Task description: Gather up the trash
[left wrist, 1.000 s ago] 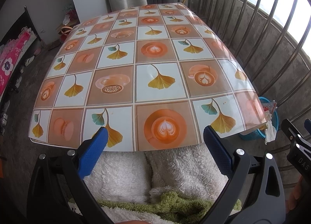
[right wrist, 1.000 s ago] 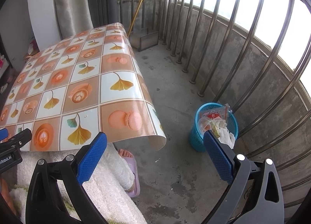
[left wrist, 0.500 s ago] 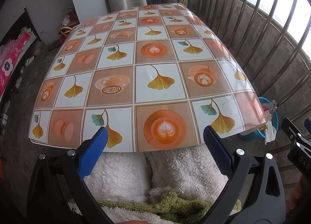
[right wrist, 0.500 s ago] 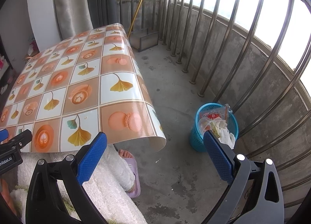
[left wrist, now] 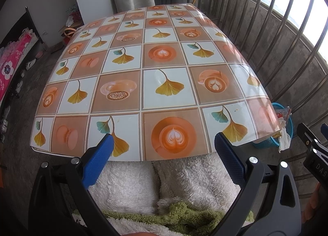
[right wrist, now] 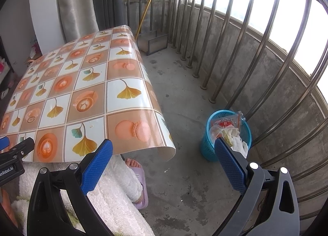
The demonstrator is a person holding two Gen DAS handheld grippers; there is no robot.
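A blue plastic waste basket (right wrist: 207,145) stands on the concrete floor by the railing, holding wrappers and crumpled white paper (right wrist: 235,139). In the left wrist view the same basket (left wrist: 287,125) peeks out past the table's right corner. My left gripper (left wrist: 163,143) is open over the near edge of the table (left wrist: 168,84), with nothing between its blue pads. My right gripper (right wrist: 163,147) is open too, held above the floor between the table's corner and the basket. No loose trash shows on the tablecloth.
The table wears a glossy cloth of leaf and coffee squares (right wrist: 82,92). A metal railing (right wrist: 225,51) curves along the right. A person's legs in white fleece (left wrist: 143,184) and a sandalled foot (right wrist: 139,174) lie under the near table edge. A dustpan (right wrist: 153,43) stands far back.
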